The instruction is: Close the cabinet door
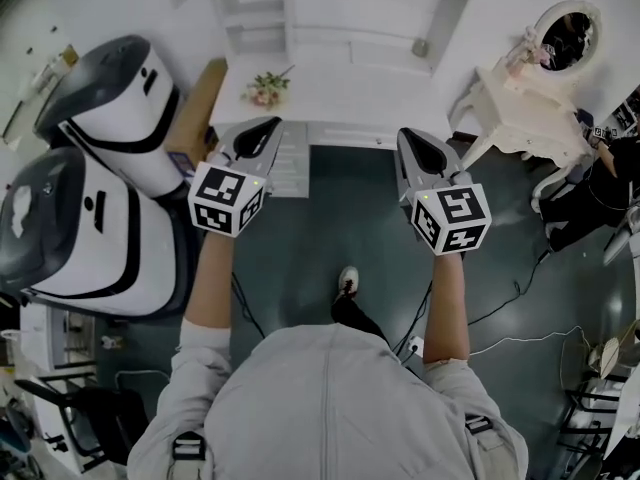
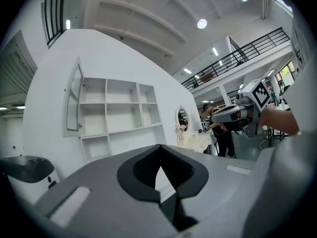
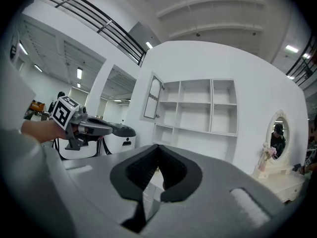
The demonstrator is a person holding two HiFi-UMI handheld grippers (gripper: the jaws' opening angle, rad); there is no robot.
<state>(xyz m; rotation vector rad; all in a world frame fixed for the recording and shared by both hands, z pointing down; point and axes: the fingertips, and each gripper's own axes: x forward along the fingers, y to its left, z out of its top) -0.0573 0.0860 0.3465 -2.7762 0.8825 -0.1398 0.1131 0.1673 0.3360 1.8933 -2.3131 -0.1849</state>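
Left gripper [image 2: 159, 147]: the jaws are closed, the black pads meet at the tips, and nothing lies between them. Right gripper [image 3: 157, 147]: the jaws are likewise closed tip to tip and empty. In the head view, each gripper is held level at the end of an outstretched forearm, one to each side, with the marker cube toward the person. Both grippers point toward the white wall ahead. The cabinet [image 3: 198, 108] is a white open-shelf unit mounted on that wall, well apart from both grippers. The cabinet door [image 3: 154, 99] is a framed panel at the unit's left end; it stands swung open, away from the shelves. A white counter carrying a small bunch of flowers [image 1: 265, 88] lies below the cabinet. A white dressing table [image 1: 520, 98] with an oval mirror [image 1: 570, 33] stands to the right of the cabinet. Two large white-and-black machines [image 1: 100, 168] stand to the left, on the dark floor [image 1: 320, 228].
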